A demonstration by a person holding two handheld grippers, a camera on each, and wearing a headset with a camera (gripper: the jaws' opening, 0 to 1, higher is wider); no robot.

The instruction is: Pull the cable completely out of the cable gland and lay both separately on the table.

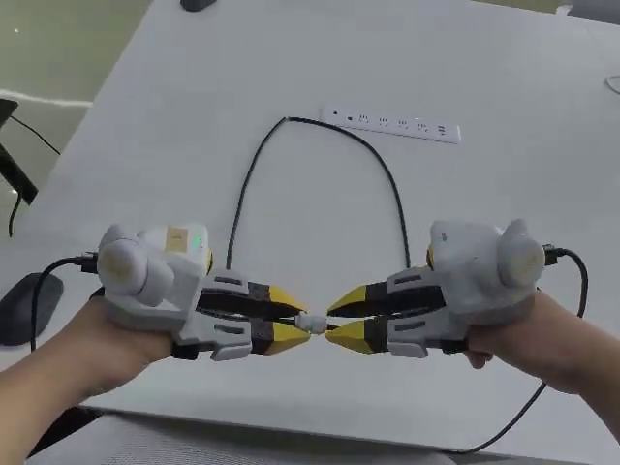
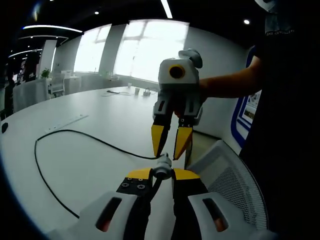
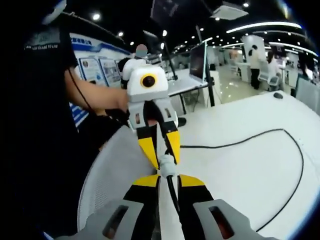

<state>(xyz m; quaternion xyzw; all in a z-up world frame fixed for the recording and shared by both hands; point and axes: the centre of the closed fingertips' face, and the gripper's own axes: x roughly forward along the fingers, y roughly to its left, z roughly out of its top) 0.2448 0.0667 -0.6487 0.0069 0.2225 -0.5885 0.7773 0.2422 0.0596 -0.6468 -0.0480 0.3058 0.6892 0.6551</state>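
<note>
Head view: the left gripper and right gripper meet tip to tip above the near edge of the white table. The small pale cable gland is held in the air between them. Its long axis runs left to right, in line with both sets of jaws, one end toward each gripper. The black cable arches away over the table in a wide loop, its top almost at the white power strip (both legs of the loop pass out of sight behind the grippers).

The left gripper view shows the left fingers pinching the gland from either side, with the opposite yellow tips just beyond it. The right gripper view adds what the others hide: the cable leaves the gland and runs back between the right fingers, which are drawn in close on it just behind the gland. Both gripper views also catch a white mesh chair back beside the table.
</note>
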